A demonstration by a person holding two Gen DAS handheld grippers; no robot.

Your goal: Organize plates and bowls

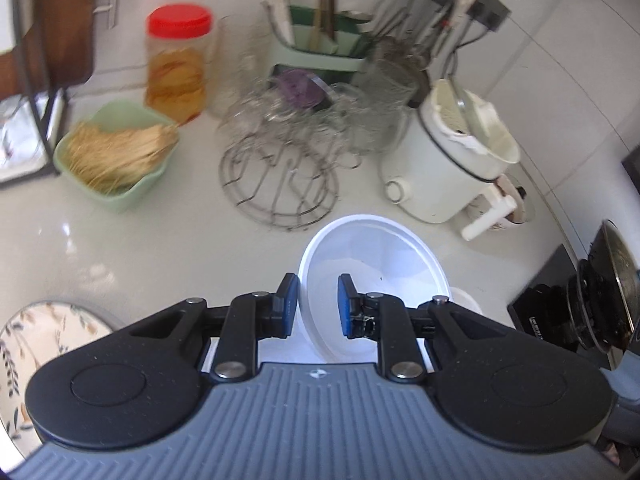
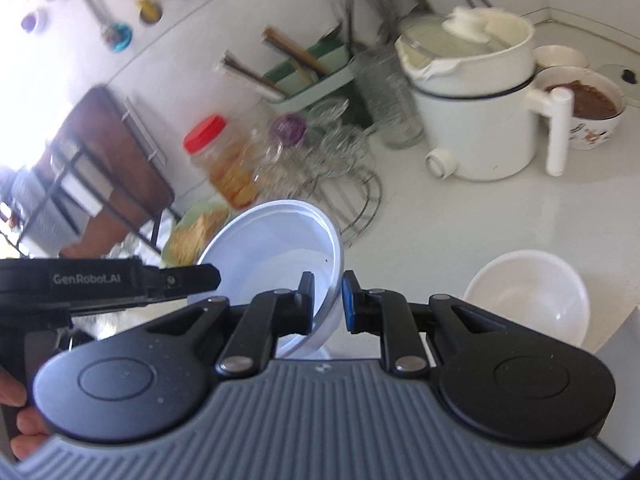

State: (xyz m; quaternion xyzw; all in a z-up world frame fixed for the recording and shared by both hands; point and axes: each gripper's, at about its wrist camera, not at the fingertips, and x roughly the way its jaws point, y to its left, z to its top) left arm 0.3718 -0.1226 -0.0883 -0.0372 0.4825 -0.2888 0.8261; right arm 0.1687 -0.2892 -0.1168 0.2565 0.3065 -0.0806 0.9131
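bowl (image 2: 276,248) up off the desk (image 2: 440,232) between both grippers, second bowl (image 2: 528,300) on the desk to its right, wire rack (image 1: 280,184) just behind, cooker pot (image 2: 476,108) far right, jar (image 1: 178,64) far left

Home kitchen. White countertop (image 1: 120,248) is carrying a red-lidded jar (image 1: 178,62) at upper left, a utensil caddy (image 1: 316,46) at top centre, an electric cooking pot (image 2: 476,96) at upper right; ladles are hanging on the wall.

Left wrist view: floral plate (image 1: 36,344) cut off by left edge and my gripper body. Glassware cluster (image 1: 304,120) motion-blurred; can't count pieces. Right wrist view: white bowl (image 2: 276,248) lower part hidden behind fingers. Wall hooks (image 2: 120,36) blurred. Second white bowl (image 2: 528,300) partly hidden.
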